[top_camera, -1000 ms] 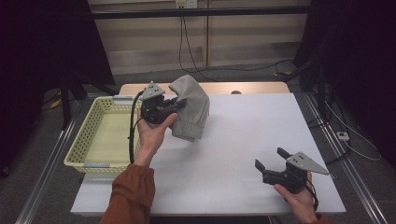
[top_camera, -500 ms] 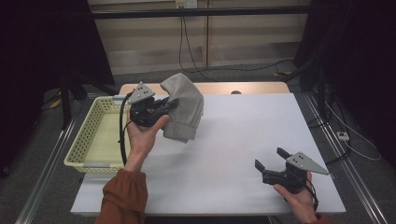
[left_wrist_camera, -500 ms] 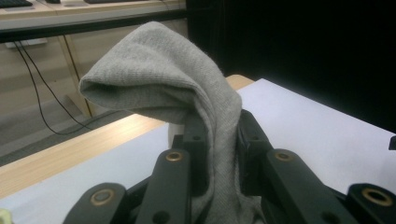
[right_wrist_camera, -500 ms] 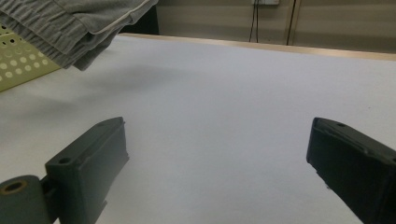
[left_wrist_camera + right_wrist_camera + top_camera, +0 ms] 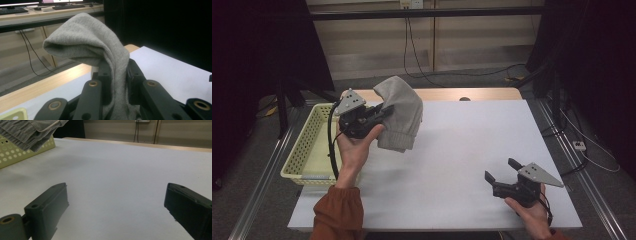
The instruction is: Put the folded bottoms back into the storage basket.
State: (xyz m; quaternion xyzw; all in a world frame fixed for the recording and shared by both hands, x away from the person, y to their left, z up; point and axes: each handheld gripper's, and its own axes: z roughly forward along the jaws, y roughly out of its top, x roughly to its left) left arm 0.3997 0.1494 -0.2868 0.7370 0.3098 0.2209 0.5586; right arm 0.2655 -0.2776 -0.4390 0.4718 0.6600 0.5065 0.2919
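Left gripper (image 5: 379, 114) fingers clamped on a grey knit cloth (image 5: 401, 112), held up above the desk (image 5: 472, 150) right by the yellow basket (image 5: 307, 155), looks like prep for dropping it in. Right gripper (image 5: 502, 172) parked low near the front right corner, fingers spread wide with nothing between. Loads of bare desk in the middle, basket rim just left of the cloth.

Dim room, bright white table (image 5: 462, 150), soft shadows, dark edges, blurred near jaws.
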